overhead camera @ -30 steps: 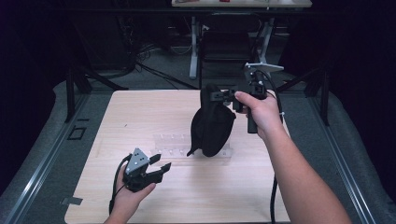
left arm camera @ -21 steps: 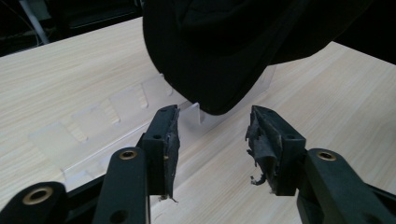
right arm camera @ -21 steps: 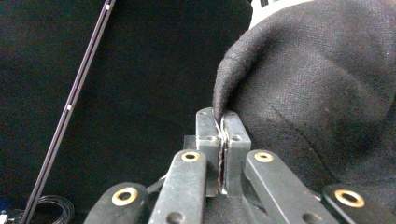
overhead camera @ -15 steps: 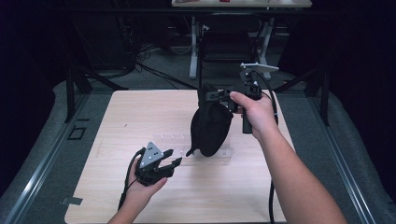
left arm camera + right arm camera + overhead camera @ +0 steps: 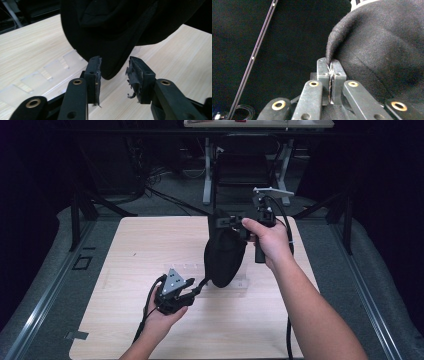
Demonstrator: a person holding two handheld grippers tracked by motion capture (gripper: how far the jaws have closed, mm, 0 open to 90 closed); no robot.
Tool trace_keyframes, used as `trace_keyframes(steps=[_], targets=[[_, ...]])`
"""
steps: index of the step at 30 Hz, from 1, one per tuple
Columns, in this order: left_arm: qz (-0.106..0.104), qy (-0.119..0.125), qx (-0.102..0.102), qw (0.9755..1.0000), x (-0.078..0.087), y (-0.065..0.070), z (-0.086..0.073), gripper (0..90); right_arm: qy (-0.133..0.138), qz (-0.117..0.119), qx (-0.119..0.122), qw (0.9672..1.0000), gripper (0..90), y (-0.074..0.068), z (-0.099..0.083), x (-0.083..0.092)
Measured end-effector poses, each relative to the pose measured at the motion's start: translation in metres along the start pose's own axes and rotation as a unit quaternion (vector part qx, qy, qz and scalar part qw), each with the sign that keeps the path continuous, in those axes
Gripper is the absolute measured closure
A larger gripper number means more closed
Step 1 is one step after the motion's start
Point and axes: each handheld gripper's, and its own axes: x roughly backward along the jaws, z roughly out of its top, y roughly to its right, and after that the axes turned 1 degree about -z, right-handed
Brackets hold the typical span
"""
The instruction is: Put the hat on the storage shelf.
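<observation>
A black cloth item [image 5: 224, 255], perhaps a cap, hangs above the wooden table [image 5: 125, 250]. My right gripper [image 5: 223, 223] is shut on its upper edge, and in the right gripper view the pads [image 5: 331, 66] pinch a fold of the cloth [image 5: 382, 50]. My left gripper [image 5: 194, 291] sits low at the item's lower end. Its jaws have just been closing, and in the left gripper view they [image 5: 113, 75] stand apart. The hanging tip of the cloth [image 5: 107, 30] reaches down between them, with no pad pressing on it.
A clear plastic strip with small compartments [image 5: 187, 268] lies flat on the table under the cloth, and it is also in the left gripper view [image 5: 37, 77]. Metal rails [image 5: 45, 295] run along both table sides. Desk legs and cables stand in the dark behind the far edge.
My left gripper has moved right across the table to the cloth's lower end, and its jaws have narrowed. The right hand has kept the cloth hanging in about the same place.
</observation>
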Motion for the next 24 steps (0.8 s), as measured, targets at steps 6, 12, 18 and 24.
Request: trace_keyframes(steps=[6,12,18,24], targets=[[0.001,-0.008,-0.006,0.9999,-0.007,0.003,0.0,68.2,0.001,0.0,0.002,1.0,88.4,-0.002,-0.001,-0.003],[0.011,-0.013,-0.016,0.9997,-0.012,0.004,-0.001,75.6,-0.002,0.001,0.003,1.0,88.3,-0.003,-0.002,-0.004],[0.017,-0.015,-0.026,0.9994,-0.013,0.005,-0.002,80.6,-0.002,-0.002,0.004,1.0,88.3,-0.003,-0.002,-0.003],[0.017,-0.019,-0.041,0.9988,-0.013,0.005,-0.003,82.1,-0.004,-0.001,0.005,1.0,88.2,-0.004,-0.003,-0.005]])
